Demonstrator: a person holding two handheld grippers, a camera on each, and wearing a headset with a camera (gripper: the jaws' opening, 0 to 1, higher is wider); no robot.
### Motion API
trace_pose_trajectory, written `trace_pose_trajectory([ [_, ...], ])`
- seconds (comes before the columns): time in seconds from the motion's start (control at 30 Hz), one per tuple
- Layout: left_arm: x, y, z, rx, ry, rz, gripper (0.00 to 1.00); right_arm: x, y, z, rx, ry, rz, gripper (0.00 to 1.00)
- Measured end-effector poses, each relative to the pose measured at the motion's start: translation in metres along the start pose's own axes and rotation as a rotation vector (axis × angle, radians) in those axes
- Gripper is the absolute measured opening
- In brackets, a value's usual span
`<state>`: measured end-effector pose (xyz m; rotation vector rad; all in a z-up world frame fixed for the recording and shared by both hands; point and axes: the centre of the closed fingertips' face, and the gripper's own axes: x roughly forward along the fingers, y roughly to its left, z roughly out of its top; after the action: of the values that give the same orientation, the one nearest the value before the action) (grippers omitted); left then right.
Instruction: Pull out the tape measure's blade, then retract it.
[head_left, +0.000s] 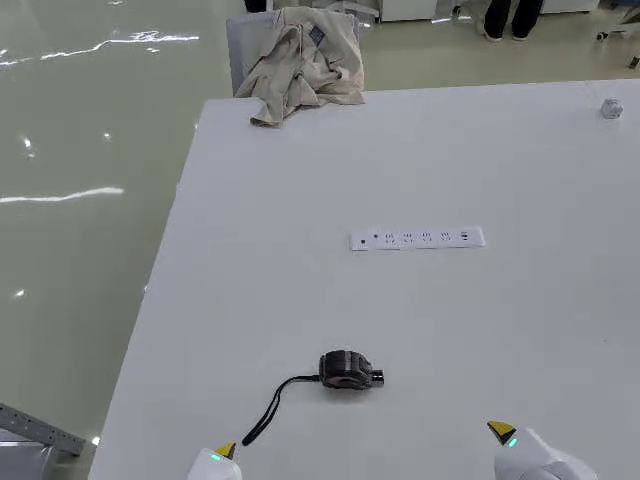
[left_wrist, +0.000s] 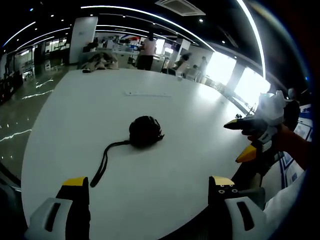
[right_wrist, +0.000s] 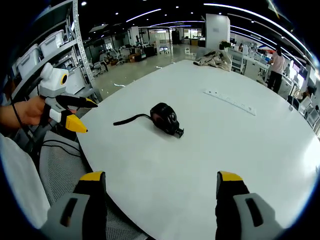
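A black tape measure (head_left: 349, 370) lies on the white table (head_left: 420, 160) near its front edge, blade wound in, its black wrist strap (head_left: 268, 408) trailing toward me. The same tape measure (left_wrist: 145, 131) sits ahead of the left gripper (left_wrist: 148, 186), which is open with nothing between its yellow-tipped fingers (left_wrist: 75, 182). The right gripper (right_wrist: 162, 177) is open too, with the tape measure (right_wrist: 166, 118) lying well ahead of it. In the head view the left gripper (head_left: 216, 461) and right gripper (head_left: 510, 440) hover at the table's front edge, apart from the tape measure.
A white power strip (head_left: 417, 239) lies mid-table. A beige cloth (head_left: 300, 60) is heaped at the far left corner over a chair. A small grey object (head_left: 611, 108) rests at the far right. The table's left edge drops to a glossy floor.
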<state>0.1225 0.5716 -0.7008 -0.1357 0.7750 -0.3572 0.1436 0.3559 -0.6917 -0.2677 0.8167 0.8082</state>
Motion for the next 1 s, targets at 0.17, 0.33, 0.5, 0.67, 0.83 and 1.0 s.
trace_pose_trajectory([
  [0.17, 0.004, 0.001, 0.001, 0.000, 0.002, -0.001, 0.96, 0.004, 0.000, 0.000, -0.009, 0.002, 0.008, 0.93],
  [0.33, 0.007, 0.000, 0.000, 0.003, 0.003, -0.005, 0.96, 0.008, -0.001, 0.000, -0.015, 0.001, 0.013, 0.93],
  [0.5, 0.013, 0.001, -0.001, 0.012, 0.009, -0.008, 0.95, 0.016, -0.002, 0.001, -0.028, 0.003, 0.020, 0.92],
  [0.67, 0.017, 0.002, -0.001, 0.020, 0.012, -0.013, 0.95, 0.022, -0.003, 0.003, -0.041, 0.004, 0.026, 0.91],
  [0.83, 0.022, 0.004, 0.000, 0.032, 0.012, -0.018, 0.95, 0.028, -0.003, 0.003, -0.053, 0.008, 0.034, 0.90],
  [1.0, 0.029, 0.005, -0.001, 0.048, 0.021, -0.028, 0.94, 0.033, -0.005, 0.003, -0.065, 0.012, 0.040, 0.90],
])
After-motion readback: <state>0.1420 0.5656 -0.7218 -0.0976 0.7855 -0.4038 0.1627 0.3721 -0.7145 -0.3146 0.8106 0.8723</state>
